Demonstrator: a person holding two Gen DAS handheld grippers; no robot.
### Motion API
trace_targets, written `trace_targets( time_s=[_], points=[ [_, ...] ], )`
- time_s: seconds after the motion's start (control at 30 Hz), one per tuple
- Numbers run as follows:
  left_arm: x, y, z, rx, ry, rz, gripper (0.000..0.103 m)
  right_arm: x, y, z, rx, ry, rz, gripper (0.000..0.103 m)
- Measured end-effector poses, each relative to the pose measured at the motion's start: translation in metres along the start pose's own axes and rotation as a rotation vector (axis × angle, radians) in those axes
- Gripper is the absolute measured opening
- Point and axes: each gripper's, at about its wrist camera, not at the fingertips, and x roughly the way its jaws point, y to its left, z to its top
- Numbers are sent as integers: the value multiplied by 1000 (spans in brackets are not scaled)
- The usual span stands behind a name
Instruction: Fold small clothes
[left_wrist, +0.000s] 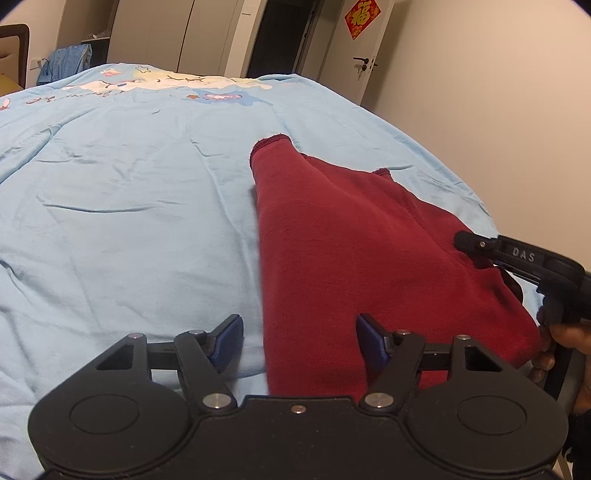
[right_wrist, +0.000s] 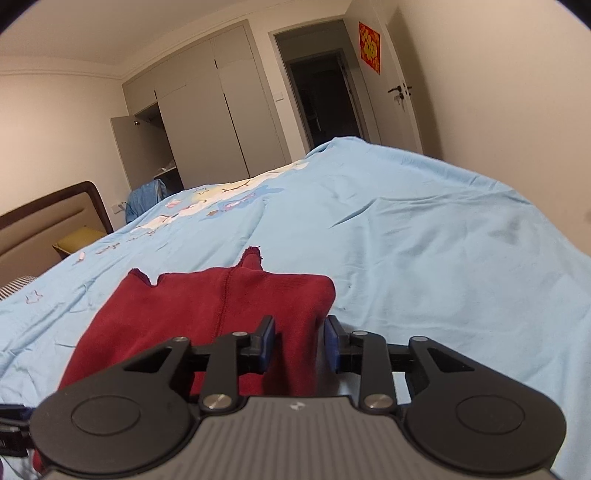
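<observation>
A bedroom with pale walls, grey wardrobe doors and a dark open doorway surrounds a bed covered by a light blue sheet printed with cartoon figures near its far end. In my left wrist view, a dark red garment lies on the sheet toward the right side, its ragged-edged end pointing away from me and its near part spreading wide under my fingers. My left gripper hovers with its jaws spread wide apart, the left blue pad over bare sheet and the right blue pad over the red cloth, with the garment's left edge running between them. At the right edge my right gripper reaches in over the garment's right side, held by a hand. A red paper decoration hangs on the white door behind. In my right wrist view, the same garment lies ahead and to the left on the sheet, a stitched seam running down its middle. My right gripper has its jaws parted, and a raised fold at the garment's right edge stands between the two blue pads; I cannot tell whether either pad touches it. A brown-framed headboard stands at the left.
</observation>
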Motion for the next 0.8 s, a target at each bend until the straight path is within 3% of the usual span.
trace_targets(
  time_s=[0.07, 0.13, 0.17, 0.33, 0.57, 0.63, 0.7, 0.8],
  points=[
    [0, 1, 0, -9, 3, -5, 71, 12, -4, 5, 44, 30, 16, 34],
    [0, 1, 0, -11, 3, -7, 71, 20, -2, 10, 50, 32, 25, 20],
    [0, 2, 0, -10, 3, -6, 71, 20, 2, 13, 19, 15, 28, 12],
    [0, 0, 0, -8, 0, -2, 70, 2, 34, 28, -196, -133, 112, 11],
    [-2, -2, -2, 0, -9, -11, 63, 32, 5, 20, -112, 3, 33, 11],
    [-2, -2, -2, 0, -8, -11, 63, 34, -5, 13, -68, 35, 29, 14],
    [-2, -1, -2, -5, -7, -13, 63, 31, -13, 8, -34, 41, 23, 31],
    [-2, 0, -2, -14, -4, -16, 63, 26, -23, 5, 19, 38, 36, 42]
  ],
)
